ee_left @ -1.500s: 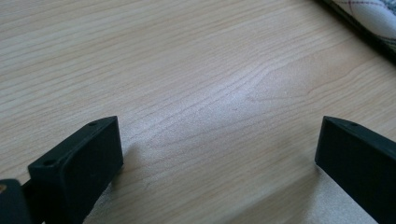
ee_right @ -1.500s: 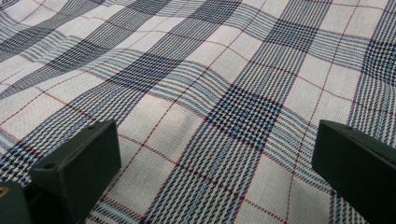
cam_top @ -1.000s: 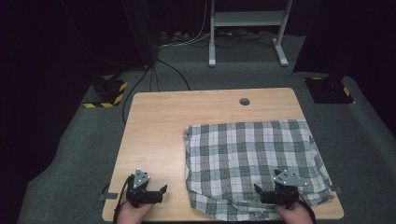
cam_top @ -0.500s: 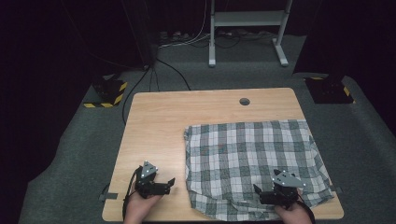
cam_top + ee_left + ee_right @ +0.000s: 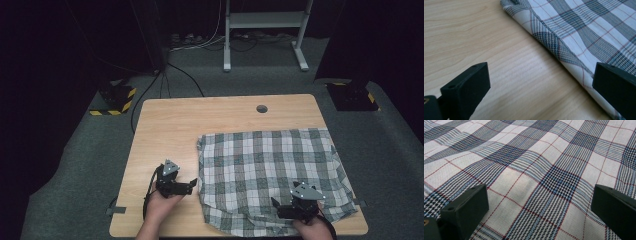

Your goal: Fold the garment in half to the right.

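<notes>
Jaws: both grippers apart, clamped on nothing.
Left gripper (image 5: 191, 186): on bare table (image 5: 165, 130), just beside cloth's left edge.
Right gripper (image 5: 278, 209): over cloth's near edge.
Plaid cloth (image 5: 270, 170): spread flat, right half of table.
Progress: ungrasped; folding not begun.

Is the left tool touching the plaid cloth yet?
Cannot tell. In the left gripper view the left tool is open, one jaw over bare table, the other over the plaid cloth edge; whether that jaw rests on it isn't plain.
</notes>
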`<state>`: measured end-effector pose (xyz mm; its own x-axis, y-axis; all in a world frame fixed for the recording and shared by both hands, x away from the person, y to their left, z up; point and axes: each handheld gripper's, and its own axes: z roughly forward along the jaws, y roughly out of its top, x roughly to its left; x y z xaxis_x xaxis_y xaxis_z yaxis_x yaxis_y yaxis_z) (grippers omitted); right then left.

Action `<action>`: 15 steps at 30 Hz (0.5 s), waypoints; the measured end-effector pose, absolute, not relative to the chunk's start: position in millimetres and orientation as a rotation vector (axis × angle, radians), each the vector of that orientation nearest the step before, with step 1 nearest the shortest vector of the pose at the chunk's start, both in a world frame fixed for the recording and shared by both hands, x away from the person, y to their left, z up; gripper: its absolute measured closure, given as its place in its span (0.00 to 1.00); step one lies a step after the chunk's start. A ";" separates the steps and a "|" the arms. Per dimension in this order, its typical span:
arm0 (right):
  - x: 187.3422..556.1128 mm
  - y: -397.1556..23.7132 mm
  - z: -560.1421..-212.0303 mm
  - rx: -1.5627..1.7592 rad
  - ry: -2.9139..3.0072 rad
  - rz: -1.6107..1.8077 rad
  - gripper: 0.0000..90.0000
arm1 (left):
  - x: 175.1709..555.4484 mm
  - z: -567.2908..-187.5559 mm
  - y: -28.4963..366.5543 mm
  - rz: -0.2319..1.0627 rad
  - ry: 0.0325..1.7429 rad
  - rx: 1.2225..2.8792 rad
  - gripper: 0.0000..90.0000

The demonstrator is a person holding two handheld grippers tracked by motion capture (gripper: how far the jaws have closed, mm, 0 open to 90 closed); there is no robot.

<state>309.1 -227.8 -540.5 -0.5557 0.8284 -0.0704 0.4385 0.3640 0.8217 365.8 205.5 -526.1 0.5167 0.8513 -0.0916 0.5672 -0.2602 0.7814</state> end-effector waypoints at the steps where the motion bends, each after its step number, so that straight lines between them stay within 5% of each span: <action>1: 309.1 -227.8 -540.5 1.096 2.150 1.079 0.01 | 365.8 -526.1 205.5 0.449 1.160 1.957 0.02; 15: 308.6 -227.1 -540.6 1.088 2.152 1.076 0.01 | 403.1 -522.6 191.2 0.411 1.171 1.898 0.04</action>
